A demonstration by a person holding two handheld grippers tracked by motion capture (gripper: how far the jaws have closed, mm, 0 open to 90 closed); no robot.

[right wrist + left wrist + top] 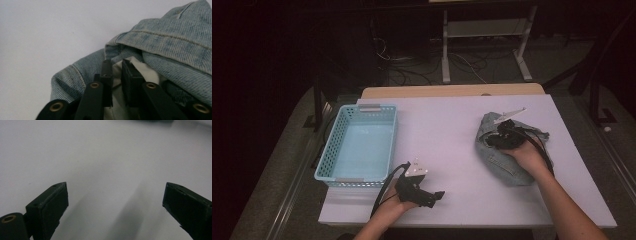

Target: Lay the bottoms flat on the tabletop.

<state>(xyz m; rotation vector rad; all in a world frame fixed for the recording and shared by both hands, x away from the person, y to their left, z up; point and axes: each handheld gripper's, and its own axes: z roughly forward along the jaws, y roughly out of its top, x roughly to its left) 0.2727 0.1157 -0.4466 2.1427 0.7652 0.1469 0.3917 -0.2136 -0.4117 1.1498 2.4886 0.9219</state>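
While idling nearest the person, just off the near right corner of the basket (328, 150): left hand-held gripper (438, 196), jaws spread wide, nothing between them, bare white surface (447, 130) ahead in the left gripper view.

Farther in, well to the right of the basket and apart from it: denim garment (507, 167), crumpled in a loose heap, flat on the surface. Right hand-held gripper (494, 137) planted on the heap's far left part, hand resting over the cloth. In the right gripper view, jaws nearly together, tips pushed in under a folded denim edge, pale lining (150, 72) showing in the narrow slit between them. Cannot tell whether the pads actually pinch that lining or merely straddle it.

Level with the garment, the basket itself: light blue, perforated walls, nothing inside.

Judged from this: early stage. Reach onto the denim made; firm grip not confirmed; no lift, no carry leftward to the basket, no drop inside. Likely all of the transfer left to do, with the left hand-held gripper free to help.

Beyond the basket's far end: wooden edge (452, 91), then dark floor with cables (412, 70).
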